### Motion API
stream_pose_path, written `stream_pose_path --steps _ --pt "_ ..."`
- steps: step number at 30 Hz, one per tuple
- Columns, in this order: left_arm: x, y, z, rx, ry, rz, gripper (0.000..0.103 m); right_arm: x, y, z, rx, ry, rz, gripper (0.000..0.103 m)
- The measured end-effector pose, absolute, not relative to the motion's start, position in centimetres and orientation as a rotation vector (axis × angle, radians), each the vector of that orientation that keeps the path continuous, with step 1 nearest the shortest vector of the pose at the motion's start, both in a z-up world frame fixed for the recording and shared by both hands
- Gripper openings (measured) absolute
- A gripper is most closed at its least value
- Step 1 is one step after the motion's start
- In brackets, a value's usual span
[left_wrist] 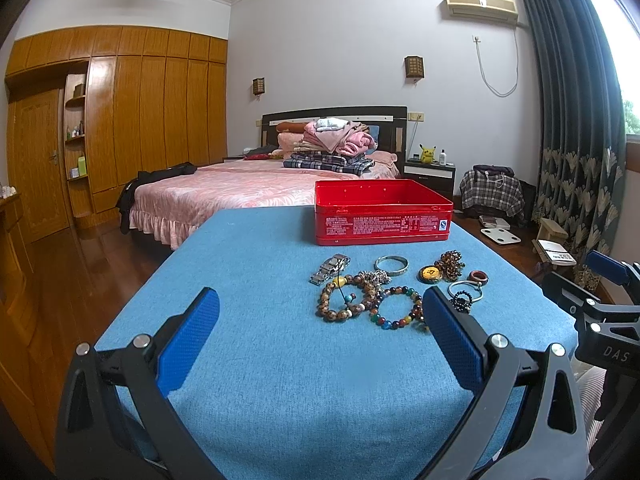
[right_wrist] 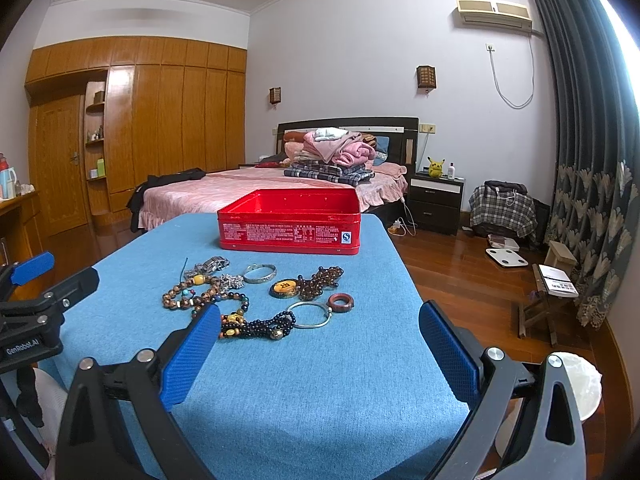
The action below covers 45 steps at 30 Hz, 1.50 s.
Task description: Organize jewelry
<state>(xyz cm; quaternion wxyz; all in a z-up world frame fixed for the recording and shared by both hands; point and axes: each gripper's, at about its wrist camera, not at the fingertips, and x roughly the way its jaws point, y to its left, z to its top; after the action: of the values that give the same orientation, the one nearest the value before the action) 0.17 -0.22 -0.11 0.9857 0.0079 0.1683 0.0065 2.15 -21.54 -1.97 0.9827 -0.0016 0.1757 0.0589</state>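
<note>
Both grippers hover low over the near edge of the blue cloth table top (right_wrist: 320,380), nothing picked yet: left gripper (left_wrist: 320,332) spread wide and empty, right gripper (right_wrist: 320,344) likewise, blue textured pads (right_wrist: 192,360) apart. Step in hand looks like the first pick. Best bet is the nearest loose piece, the black bead strand (right_wrist: 260,326) at 12 o'clock of the right gripper, joined to a thin silver hoop (right_wrist: 310,314); pinch across the beads, not the slippery wire, and lift slowly since strands drape and snag neighbours. Beyond it lie the multicolour glossy bead bracelet (left_wrist: 396,308), brown wooden bead bracelet (left_wrist: 344,300), red-brown ring (right_wrist: 340,303), yellow round pendant (right_wrist: 285,288), rigid silver bangle (right_wrist: 260,273), and metal link watch (left_wrist: 330,268). Farthest, at 12 o'clock, the open red tin box (right_wrist: 290,232), hard-walled, lidless, the likely destination.
</note>
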Motion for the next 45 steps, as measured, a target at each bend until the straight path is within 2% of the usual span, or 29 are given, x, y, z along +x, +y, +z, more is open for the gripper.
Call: stream_pose_path --steps 45 --pt "0.4 -0.4 -1.0 0.019 0.351 0.015 0.098 2.0 -22.3 -3.0 0.001 0.367 0.116 0.097"
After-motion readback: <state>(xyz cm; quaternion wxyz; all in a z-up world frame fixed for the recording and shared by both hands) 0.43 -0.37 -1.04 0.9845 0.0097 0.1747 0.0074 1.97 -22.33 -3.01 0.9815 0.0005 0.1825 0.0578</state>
